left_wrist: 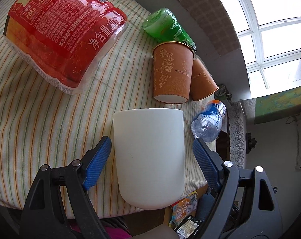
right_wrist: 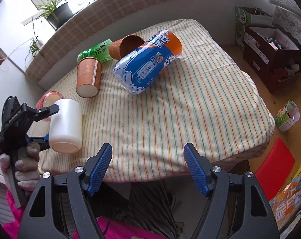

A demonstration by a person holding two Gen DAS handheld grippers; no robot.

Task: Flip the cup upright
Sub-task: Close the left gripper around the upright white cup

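A plain white cup (left_wrist: 149,155) lies on its side on the striped cloth, its closed base toward the table's near edge; it also shows in the right wrist view (right_wrist: 65,125). My left gripper (left_wrist: 152,146) is open, its blue pads on either side of the cup with a gap on each side. In the right wrist view the left gripper (right_wrist: 50,122) straddles the cup. My right gripper (right_wrist: 148,158) is open and empty, above the near edge of the table, right of the cup.
The striped table (right_wrist: 190,109) holds two brown paper cups on their sides (left_wrist: 171,73) (left_wrist: 203,79), a green bottle (left_wrist: 166,26), a red-labelled bottle (left_wrist: 64,29) and a blue-labelled bottle (right_wrist: 148,61). Boxes (right_wrist: 270,45) and packets (right_wrist: 288,116) lie on the floor right.
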